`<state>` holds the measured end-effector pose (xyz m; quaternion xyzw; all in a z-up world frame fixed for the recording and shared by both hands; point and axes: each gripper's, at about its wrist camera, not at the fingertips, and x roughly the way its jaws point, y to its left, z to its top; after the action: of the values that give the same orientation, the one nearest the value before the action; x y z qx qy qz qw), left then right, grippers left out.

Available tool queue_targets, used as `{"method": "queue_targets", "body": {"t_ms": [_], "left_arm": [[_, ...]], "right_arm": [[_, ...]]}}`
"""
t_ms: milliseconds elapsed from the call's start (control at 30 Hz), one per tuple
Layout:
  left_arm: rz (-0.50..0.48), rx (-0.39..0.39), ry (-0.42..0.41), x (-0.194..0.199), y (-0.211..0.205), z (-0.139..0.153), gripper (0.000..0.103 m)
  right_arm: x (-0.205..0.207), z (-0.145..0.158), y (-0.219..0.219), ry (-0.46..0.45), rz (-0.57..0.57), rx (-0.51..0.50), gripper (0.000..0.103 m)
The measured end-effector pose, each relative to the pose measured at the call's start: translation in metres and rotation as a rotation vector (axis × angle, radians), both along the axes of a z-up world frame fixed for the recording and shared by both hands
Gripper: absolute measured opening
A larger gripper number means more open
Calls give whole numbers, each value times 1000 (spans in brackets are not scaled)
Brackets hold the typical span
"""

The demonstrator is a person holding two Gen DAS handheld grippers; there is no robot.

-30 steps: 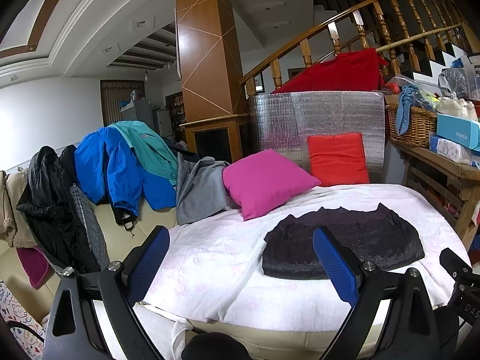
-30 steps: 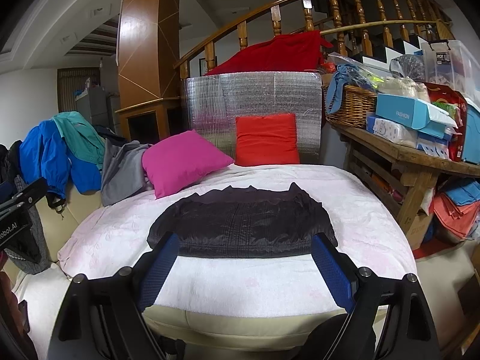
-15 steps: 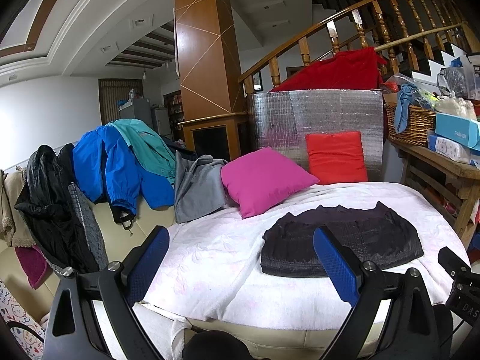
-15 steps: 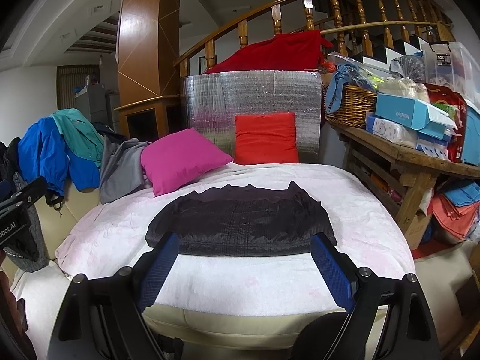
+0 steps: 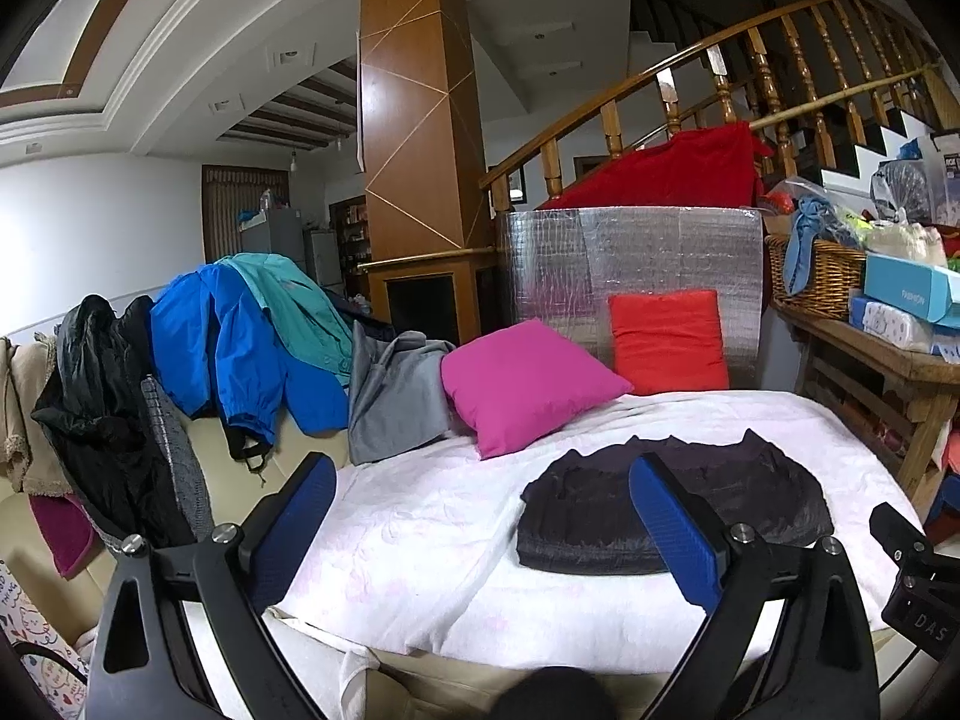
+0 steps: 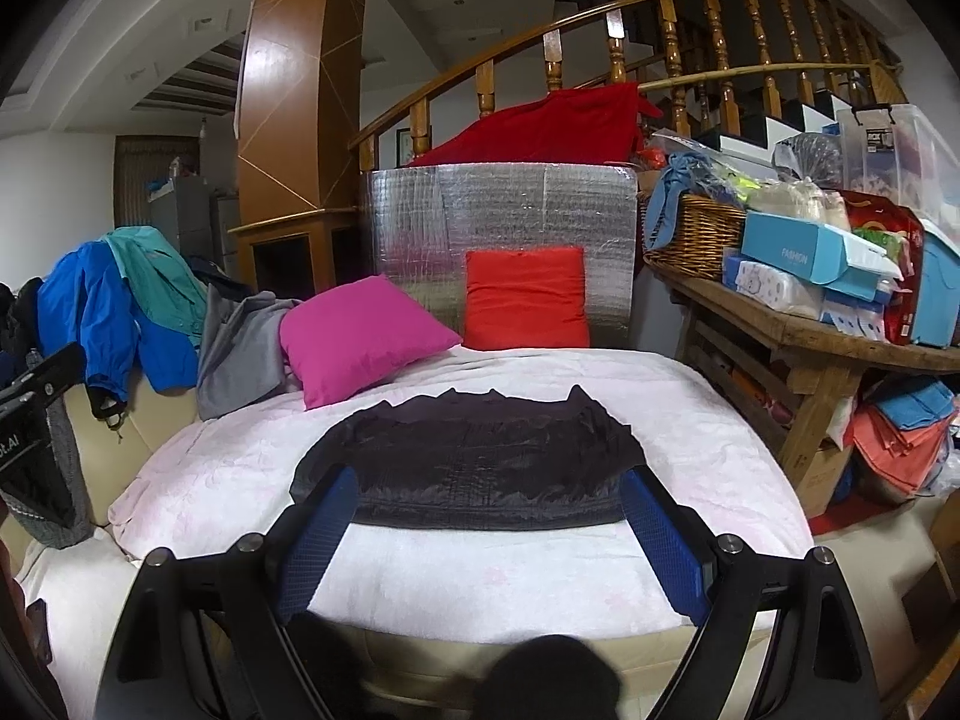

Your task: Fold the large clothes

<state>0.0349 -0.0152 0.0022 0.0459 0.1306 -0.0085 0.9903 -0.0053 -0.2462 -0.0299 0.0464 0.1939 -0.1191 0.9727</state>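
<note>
Garment: a dark jacket is lying flat on the white cover, already folded into a compact rectangle with its near edge running straight; no sleeve is sticking out of it.
Progress: judging by that shape, this piece is looking finished or nearly so; what is remaining seems to be moving it aside and taking the next one.
Left to fold: a blue jacket, a teal one, a grey garment and a black coat are hanging in a heap to the left of the dark jacket, none of them folded.
Left gripper: its blue-padded jaws are standing spread wide, gripping nothing, hovering short of the dark jacket and off toward its left end.
Right gripper: its jaws are also standing spread wide and empty, framing the near edge of the dark jacket without touching it.
Surface: the white cover is lying over a cream sofa seat, slightly wrinkled, giving a soft bed under the dark jacket.
Behind the dark jacket: a pink cushion and a red cushion are leaning against a silver foil panel.
Right of the dark jacket: a wooden table is carrying a wicker basket and boxes.
Room: a wooden staircase railing and a brown column are rising beyond the dark jacket.
</note>
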Motion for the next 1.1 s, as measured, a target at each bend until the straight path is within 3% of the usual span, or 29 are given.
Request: {"method": "queue_targets", "body": {"t_ms": [367,667,1100], "left_arm": [[40,-7,19,12,-1,1,100],[78,33,74,45,-18,-5,101],[43,77,176,136,-44,-33,101]], "right_arm": [[17,6,0,7,31,-3,91],[62,1,-5,45,79,-8,91],[158,-33,-28,157,51,28,91]]}}
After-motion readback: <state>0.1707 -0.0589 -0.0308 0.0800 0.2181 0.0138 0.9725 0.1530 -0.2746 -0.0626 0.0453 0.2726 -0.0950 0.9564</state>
